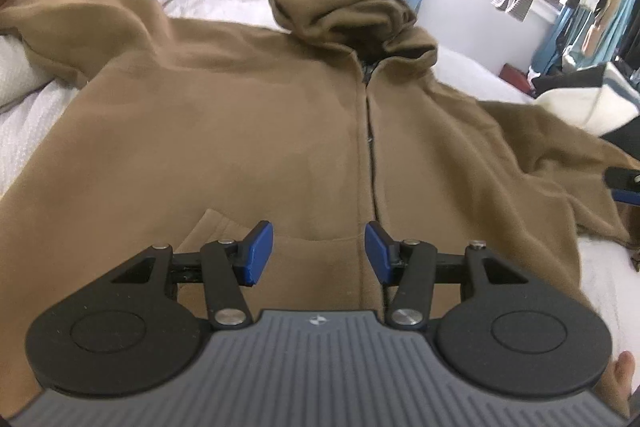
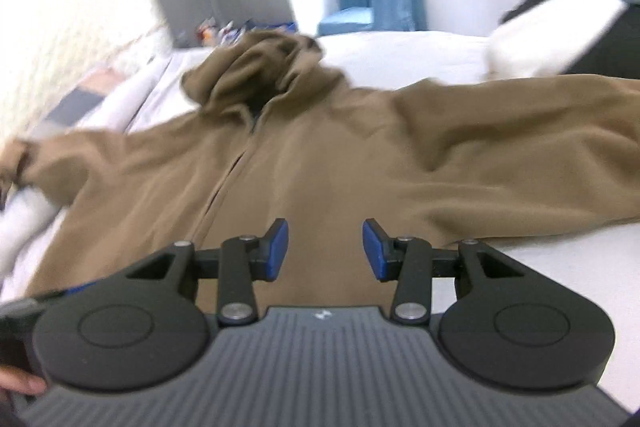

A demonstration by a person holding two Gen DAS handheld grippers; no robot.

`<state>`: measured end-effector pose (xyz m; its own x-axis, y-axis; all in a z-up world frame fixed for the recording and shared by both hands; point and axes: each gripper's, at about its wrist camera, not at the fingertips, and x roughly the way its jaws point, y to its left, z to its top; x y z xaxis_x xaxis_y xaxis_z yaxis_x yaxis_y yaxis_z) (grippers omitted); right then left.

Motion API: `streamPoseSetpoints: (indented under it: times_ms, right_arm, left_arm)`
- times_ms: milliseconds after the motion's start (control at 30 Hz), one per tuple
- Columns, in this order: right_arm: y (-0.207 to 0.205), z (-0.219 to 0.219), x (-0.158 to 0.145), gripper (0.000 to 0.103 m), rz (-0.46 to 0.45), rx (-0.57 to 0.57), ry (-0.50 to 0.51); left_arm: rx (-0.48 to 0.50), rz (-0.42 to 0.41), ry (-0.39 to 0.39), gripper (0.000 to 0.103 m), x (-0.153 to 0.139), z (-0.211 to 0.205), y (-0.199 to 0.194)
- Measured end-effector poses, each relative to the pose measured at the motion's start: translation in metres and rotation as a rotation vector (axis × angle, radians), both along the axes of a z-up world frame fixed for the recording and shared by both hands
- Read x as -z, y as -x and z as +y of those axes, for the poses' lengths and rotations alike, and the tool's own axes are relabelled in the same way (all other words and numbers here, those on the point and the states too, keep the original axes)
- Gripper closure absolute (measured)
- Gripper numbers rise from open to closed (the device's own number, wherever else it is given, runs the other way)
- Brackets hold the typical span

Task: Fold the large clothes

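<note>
Both grippers hang over the brown hoodie (image 1: pixel 224 131) with jaws spread and nothing between the pads. Ahead of the left gripper (image 1: pixel 319 253) lie, from left to right, a sleeve (image 1: pixel 68 23) flung outward, the pocket edge just beyond its left pad, the closed zip (image 1: pixel 372 155) past its right pad, and the bunched hood (image 1: pixel 352 15) farther ahead. Beyond the right gripper (image 2: pixel 325 249) the other sleeve (image 2: pixel 520 131) stretches off rightward. The garment lies front-up, spread flat on the white bed (image 1: pixel 460 71), probably so its sleeves can be folded inward first. No readable writing shows on the hoodie; only a small pale emblem marks each gripper body.
</note>
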<state>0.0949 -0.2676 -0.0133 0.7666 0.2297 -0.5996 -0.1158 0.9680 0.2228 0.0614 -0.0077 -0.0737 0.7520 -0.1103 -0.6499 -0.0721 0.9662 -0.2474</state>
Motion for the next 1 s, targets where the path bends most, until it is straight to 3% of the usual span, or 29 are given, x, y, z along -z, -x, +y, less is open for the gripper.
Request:
streamPoseSetpoints:
  times_ms: [233,433,600,667,733,1000]
  right_arm:
    - [-0.002,-0.107,-0.029,0.059,0.007,0.157,-0.061]
    - [-0.011,-0.189,-0.022,0.057,-0.002,0.292,-0.010]
    - [-0.028,-0.232,-0.008,0.057,0.006,0.316,0.020]
    - [-0.035,-0.241,-0.002,0.046,-0.002,0.308,0.052]
    - [-0.042,-0.249,0.004,0.015,-0.015,0.316,0.071]
    - [-0.066,-0.287,0.023,0.014,-0.086,0.341,0.062]
  left_arm:
    - [-0.003,-0.045,-0.012,0.046,-0.006,-0.008,0.010]
    - [-0.026,-0.048,0.010,0.046,-0.004,-0.007,0.012]
    - [-0.067,-0.074,-0.042,0.046,-0.011,-0.007,0.003]
    - [-0.087,-0.073,-0.019,0.046,-0.012,-0.003,0.001]
    - [-0.105,-0.070,-0.010,0.046,-0.012,-0.002,0.001]
    - [-0.125,-0.024,-0.010,0.046,-0.004,-0.004,-0.008]
